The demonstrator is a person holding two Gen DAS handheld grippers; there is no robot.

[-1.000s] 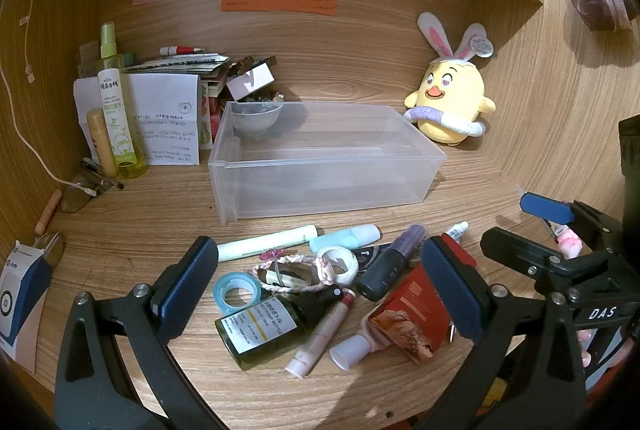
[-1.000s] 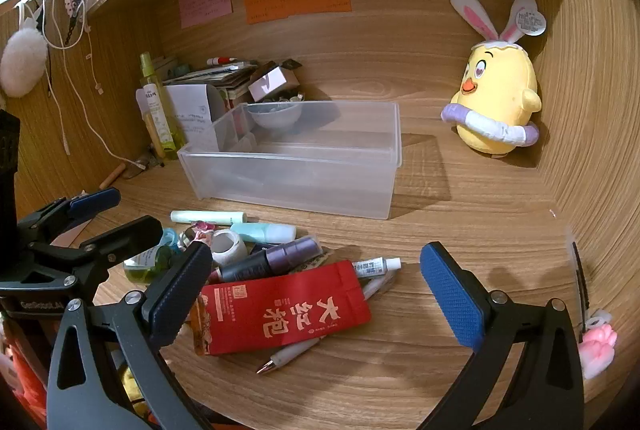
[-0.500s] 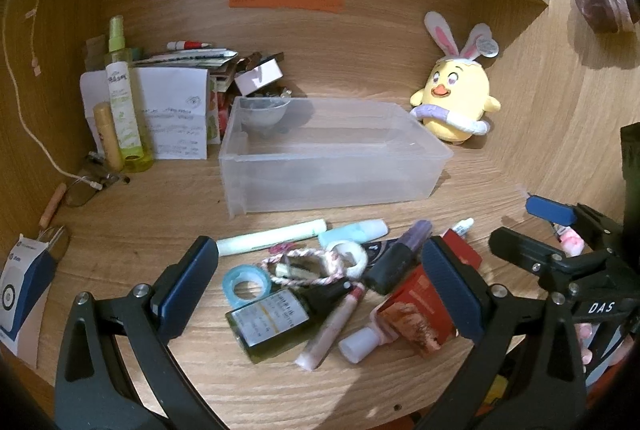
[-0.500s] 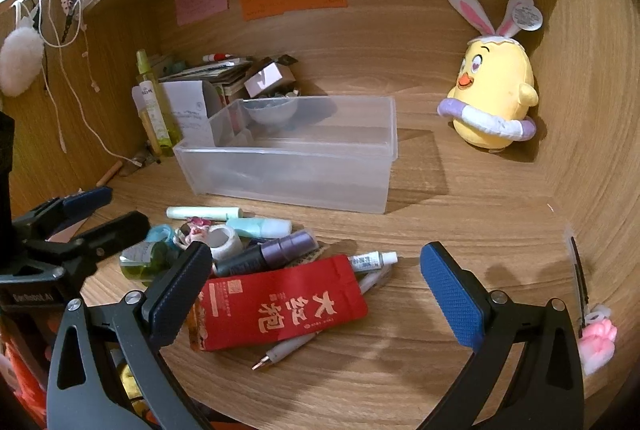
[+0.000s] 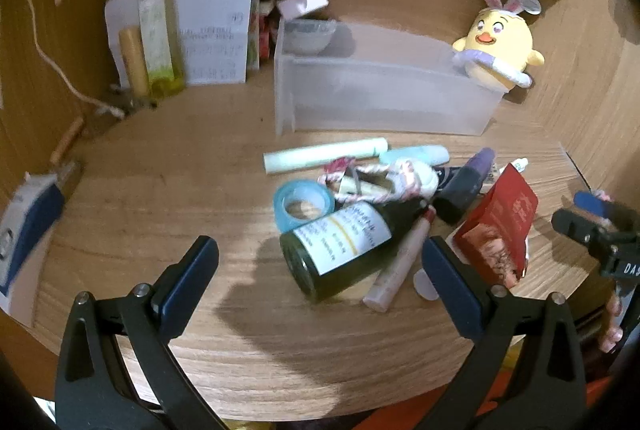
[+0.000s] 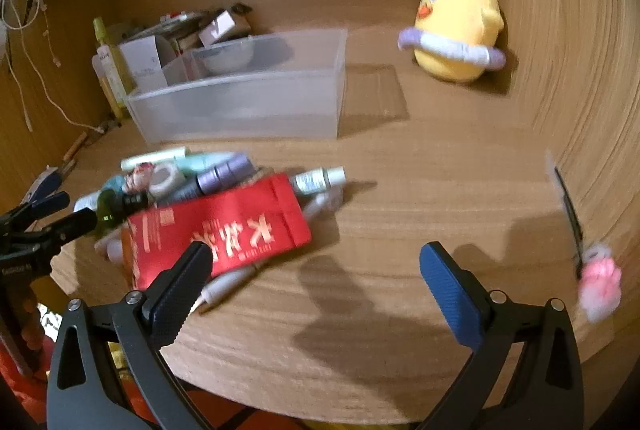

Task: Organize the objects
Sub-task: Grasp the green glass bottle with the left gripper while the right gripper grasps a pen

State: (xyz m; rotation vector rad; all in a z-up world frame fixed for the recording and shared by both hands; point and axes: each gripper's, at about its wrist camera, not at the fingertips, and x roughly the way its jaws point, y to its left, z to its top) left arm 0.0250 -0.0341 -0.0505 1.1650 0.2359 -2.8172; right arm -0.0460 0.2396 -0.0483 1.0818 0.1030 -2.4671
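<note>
Both tools hover over the near edge of the wooden desk (image 5: 160, 189). The left gripper (image 5: 320, 278) has its fingers spread wide with nothing between them, and the right gripper (image 6: 316, 278) is likewise splayed and empty.

The clutter sits mid-desk, just in front of the clear plastic bin (image 5: 384, 97), which stands at the far side with a small bowl (image 5: 310, 35) at its far-left end. In the pile lies a dark green bottle (image 5: 340, 250) on its side, white label with a yellow stripe, print too small to read. Touching its right flank is a pale pink tube (image 5: 404, 262). Far of the bottle sits a blue tape roll (image 5: 304, 203), then a mint tube (image 5: 324, 154) nearest the bin.

On the right is a red packet (image 6: 216, 234) with large pale Chinese characters, seen upside down in the right wrist view and blurred. A purple-capped bottle (image 6: 224, 173) lies just beyond it, and a small white dropper bottle (image 6: 318, 179) to its right.

Far right sits a yellow chick plush (image 6: 456, 29) with bunny ears. Far left stands a tall green spray bottle (image 5: 156, 29), its lettering unreadable. "DA" shows on the right tool's body in the left wrist view.
</note>
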